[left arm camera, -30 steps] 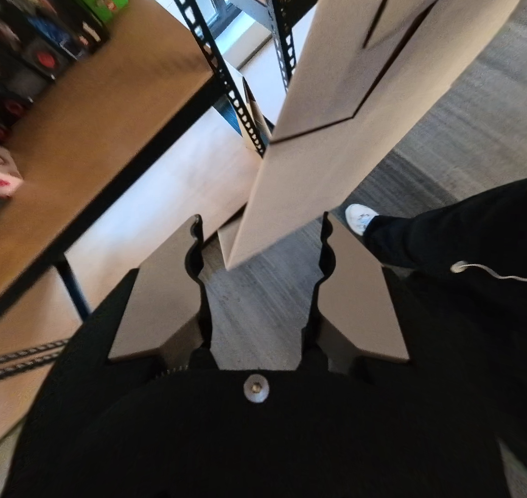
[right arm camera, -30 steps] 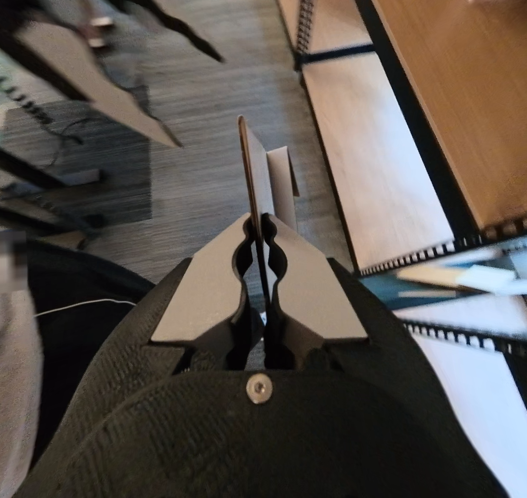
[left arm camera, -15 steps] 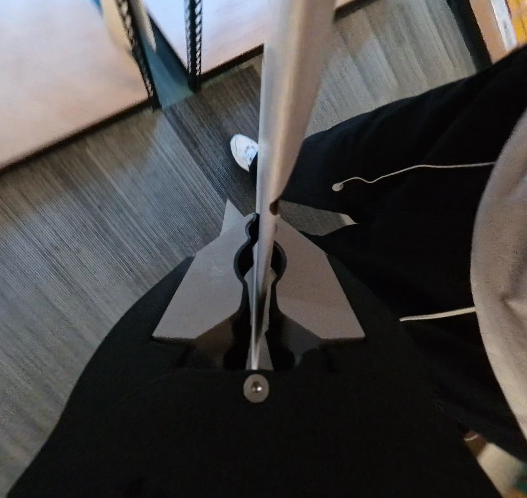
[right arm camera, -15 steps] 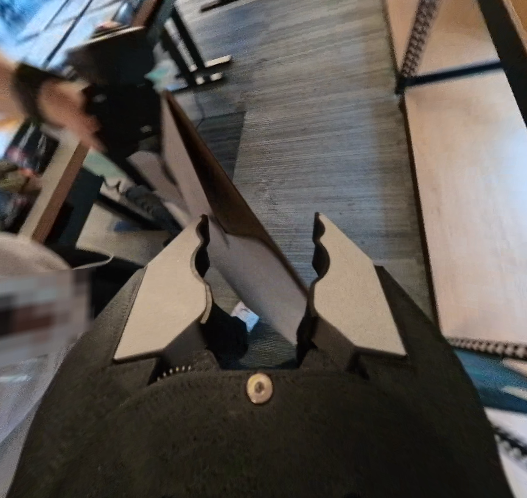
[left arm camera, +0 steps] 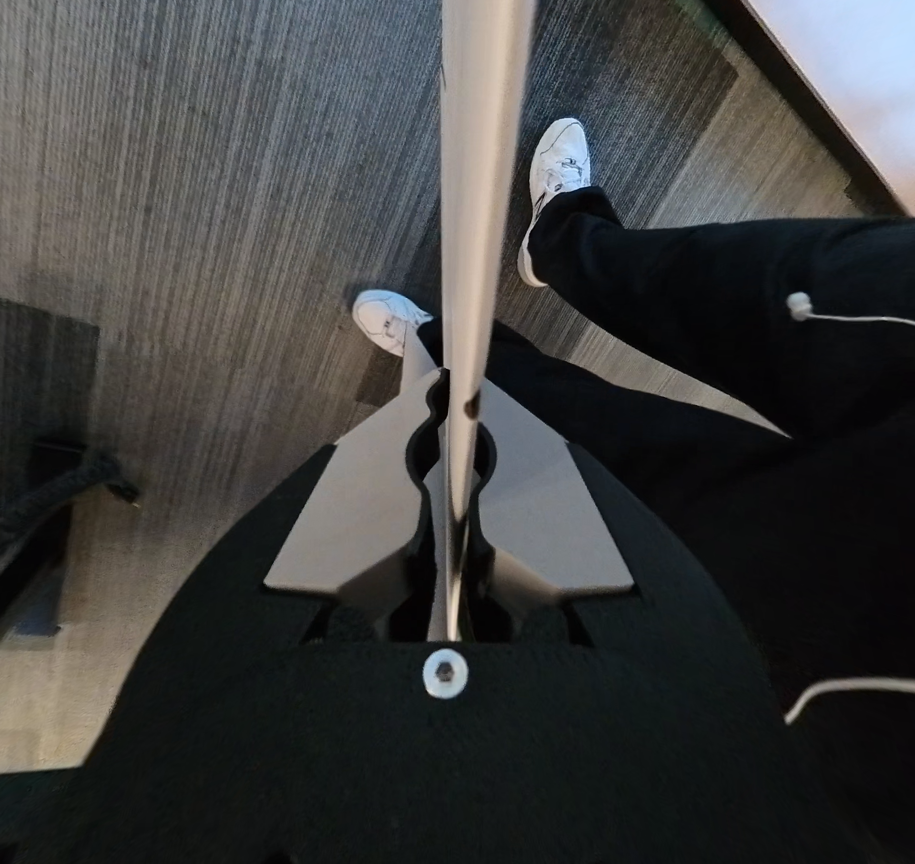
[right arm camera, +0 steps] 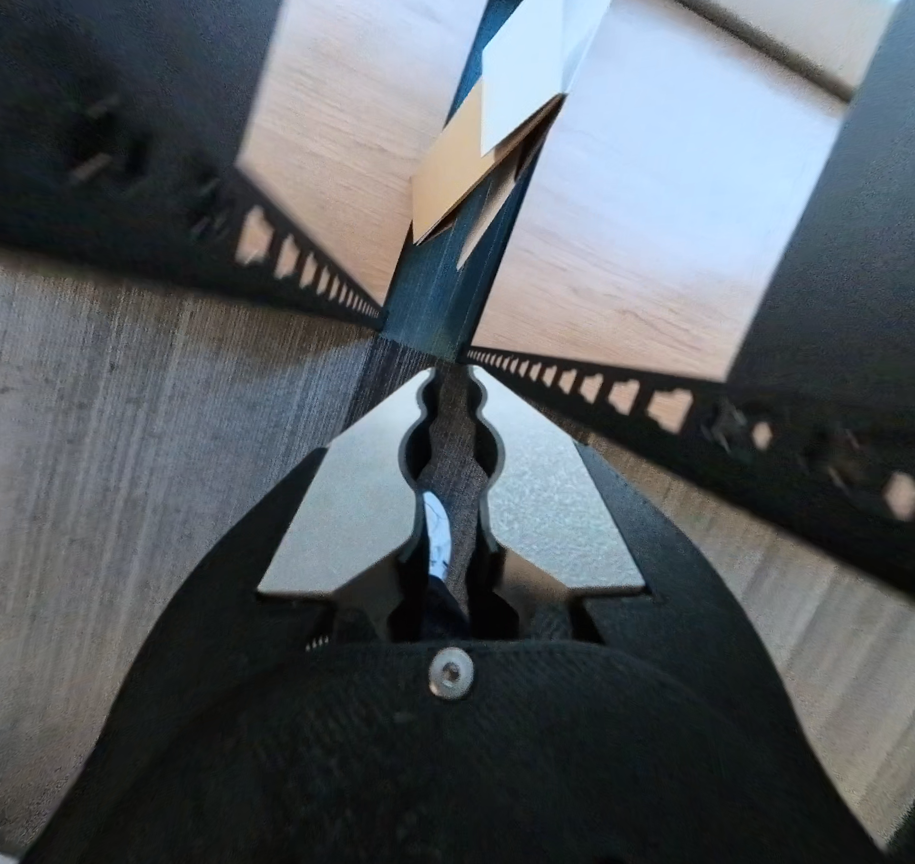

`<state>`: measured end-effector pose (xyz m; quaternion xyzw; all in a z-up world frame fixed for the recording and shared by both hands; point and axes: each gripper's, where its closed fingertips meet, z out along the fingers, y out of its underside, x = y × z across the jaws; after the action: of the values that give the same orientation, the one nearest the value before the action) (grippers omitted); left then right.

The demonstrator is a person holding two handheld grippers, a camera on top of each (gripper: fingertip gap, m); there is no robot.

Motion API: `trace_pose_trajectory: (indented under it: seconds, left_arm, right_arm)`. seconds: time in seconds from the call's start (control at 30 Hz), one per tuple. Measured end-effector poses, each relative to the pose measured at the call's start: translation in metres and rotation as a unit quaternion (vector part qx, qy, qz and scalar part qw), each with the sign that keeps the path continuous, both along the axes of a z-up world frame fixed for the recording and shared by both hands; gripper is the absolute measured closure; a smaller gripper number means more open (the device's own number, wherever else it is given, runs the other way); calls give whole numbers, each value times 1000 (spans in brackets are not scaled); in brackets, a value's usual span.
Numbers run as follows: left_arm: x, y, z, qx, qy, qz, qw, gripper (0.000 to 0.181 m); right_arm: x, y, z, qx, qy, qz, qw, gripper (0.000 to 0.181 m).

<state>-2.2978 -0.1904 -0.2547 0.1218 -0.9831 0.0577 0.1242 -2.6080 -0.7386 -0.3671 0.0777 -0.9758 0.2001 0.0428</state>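
Note:
My left gripper (left arm camera: 458, 380) is shut on a flat cardboard sheet (left arm camera: 482, 147). The sheet shows edge-on and runs from between the fingers up past the top of the left wrist view, above the grey carpet. My right gripper (right arm camera: 451, 375) is shut down to a narrow slit with nothing in it. It points down at the carpet just in front of a black shelf rack post (right arm camera: 435, 305). Behind that post, flat brown cardboard (right arm camera: 450, 177) and a white sheet (right arm camera: 520, 63) stand in the gap between two shelf boards.
A person's legs in black trousers (left arm camera: 693, 285) and two white shoes (left arm camera: 562, 162) (left arm camera: 386, 318) stand on the carpet under the held sheet. Perforated black rack rails (right arm camera: 317, 276) and wooden shelf boards (right arm camera: 643, 226) fill the right wrist view. A dark cord (left arm camera: 64, 488) lies at left. The tips of one gripper are about 65 cm away from the tips of the other.
My left gripper closed on the cardboard sheet and swung down toward the floor. My right gripper let go of the sheet, closed empty and turned toward the shelf rack.

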Motion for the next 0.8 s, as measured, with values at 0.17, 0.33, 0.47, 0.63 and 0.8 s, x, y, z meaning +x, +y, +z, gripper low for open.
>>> trace_pose_trajectory:
  seconds: [0.17, 0.33, 0.47, 0.63, 0.8]
  left_arm:
    - [-40, -3, -14, -7, 26, 56, 998, 179]
    - [-72, -4, -45, -9, 53, 90, 994, 179]
    - [-88, -1, -74, -6, 53, 104, 993, 180]
    - [-97, 12, -115, 13, 51, 134, 990, 179]
    - [-107, 26, -151, 38, 64, 157, 985, 179]
  right_arm:
    - [-12, -62, -47, -10, -66, -99, 993, 159]
    - [-34, -123, -87, -30, -43, -105, 993, 136]
    - [-44, -168, -119, -41, 1, -56, 998, 96]
    - [-61, -209, -167, -32, 3, -60, 998, 87]
    - [-76, -228, -211, 7, 15, -66, 998, 118]
